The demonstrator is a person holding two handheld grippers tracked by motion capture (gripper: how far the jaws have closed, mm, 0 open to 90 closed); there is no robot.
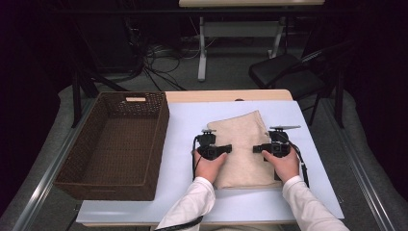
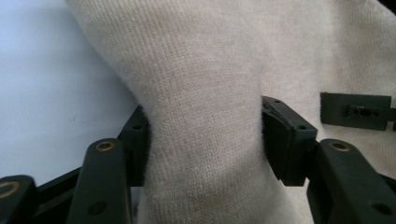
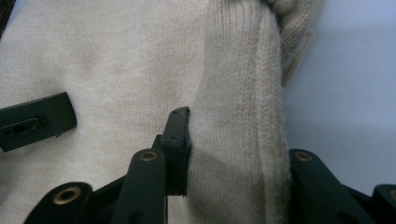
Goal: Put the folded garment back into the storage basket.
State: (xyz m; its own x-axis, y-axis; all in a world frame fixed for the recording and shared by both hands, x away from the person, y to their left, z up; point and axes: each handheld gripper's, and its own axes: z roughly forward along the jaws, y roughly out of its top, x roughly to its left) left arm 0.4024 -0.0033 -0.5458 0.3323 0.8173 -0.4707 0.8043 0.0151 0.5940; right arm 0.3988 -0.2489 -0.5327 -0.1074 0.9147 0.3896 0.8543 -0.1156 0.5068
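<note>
At the near edge of the surface (image 1: 144, 211) two white sleeves come in, each hand holding a gripper. The left gripper (image 1: 226, 148) sits at the left edge of a folded beige sweater (image 1: 245, 149); the right gripper (image 1: 257, 148) sits at its right edge, and the two point inward toward each other across the cloth.

In the left gripper view the fingers (image 2: 280, 140) are clenched on a raised fold of the knit, one on each side of the bunched cloth. In the right gripper view the fingers (image 3: 177, 140) likewise pinch a thick ribbed fold (image 3: 243, 116) at the sweater's right edge, with pale surface beyond it.

The sweater lies in the middle of the surface, right of centre, already folded into a narrow, compact rectangle running near to far. To its left, well apart from it, stands a brown wicker basket (image 1: 62, 178) with nothing inside.

Judging from this, the folding looks finished or close to it, and both sides are now gripped. What seems left is to lift the bundle, carry it left over the basket rim and set it down inside without the folds slipping open.
</note>
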